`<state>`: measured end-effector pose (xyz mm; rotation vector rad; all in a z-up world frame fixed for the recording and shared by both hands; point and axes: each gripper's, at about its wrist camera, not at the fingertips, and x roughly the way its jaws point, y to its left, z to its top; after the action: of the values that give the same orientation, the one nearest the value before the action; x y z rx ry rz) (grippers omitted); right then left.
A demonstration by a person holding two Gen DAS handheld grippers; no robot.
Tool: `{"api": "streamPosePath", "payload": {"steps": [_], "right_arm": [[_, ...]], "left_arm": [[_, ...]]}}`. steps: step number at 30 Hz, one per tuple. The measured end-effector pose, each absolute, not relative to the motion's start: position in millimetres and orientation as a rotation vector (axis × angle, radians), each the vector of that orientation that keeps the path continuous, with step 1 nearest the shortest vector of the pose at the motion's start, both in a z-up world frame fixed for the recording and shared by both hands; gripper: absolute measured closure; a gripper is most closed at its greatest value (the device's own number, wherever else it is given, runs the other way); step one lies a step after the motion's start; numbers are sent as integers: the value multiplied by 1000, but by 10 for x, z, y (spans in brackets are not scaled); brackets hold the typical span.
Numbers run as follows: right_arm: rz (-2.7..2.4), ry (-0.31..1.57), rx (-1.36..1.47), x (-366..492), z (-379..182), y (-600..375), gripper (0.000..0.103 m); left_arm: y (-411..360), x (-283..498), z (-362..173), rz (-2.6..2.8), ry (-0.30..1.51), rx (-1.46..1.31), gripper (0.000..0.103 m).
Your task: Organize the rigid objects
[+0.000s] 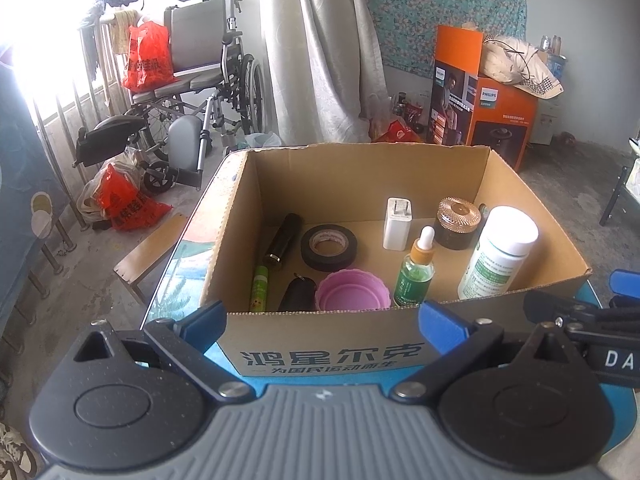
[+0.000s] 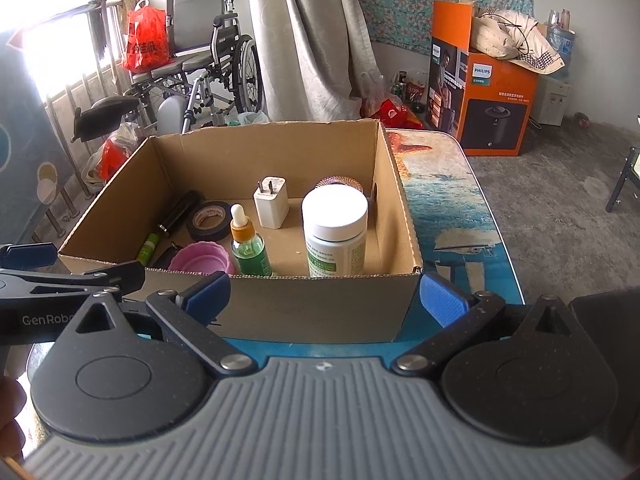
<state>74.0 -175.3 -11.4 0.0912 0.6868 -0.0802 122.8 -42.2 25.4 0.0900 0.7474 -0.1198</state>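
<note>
Table [image 2: 452, 200] | box [image 1: 320, 340] filled | left gripper [image 1: 320, 320], right gripper [image 2: 324, 296] spread, empty

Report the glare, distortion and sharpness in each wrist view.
Left wrist view: the window at upper left is blown out to white, straight lines bow from the fisheye, the cardboard box contents are sharp. Right wrist view: the same window glare but smaller, black corner vignetting, the white-capped bottle crisp.

A wheelchair [image 1: 200, 76] carrying a red bag [image 1: 146, 58] stands beside grey curtains [image 1: 316, 52]; an orange box [image 1: 484, 108] sits on the floor.
</note>
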Motion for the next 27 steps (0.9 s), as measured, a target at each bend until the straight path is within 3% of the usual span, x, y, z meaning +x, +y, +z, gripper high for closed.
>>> {"api": "streamPosePath", "payload": {"steps": [27], "right_arm": [[-93, 699, 97, 709, -117, -1746, 1]], "left_arm": [[-414, 1205, 231, -127, 764, 90, 0]]}}
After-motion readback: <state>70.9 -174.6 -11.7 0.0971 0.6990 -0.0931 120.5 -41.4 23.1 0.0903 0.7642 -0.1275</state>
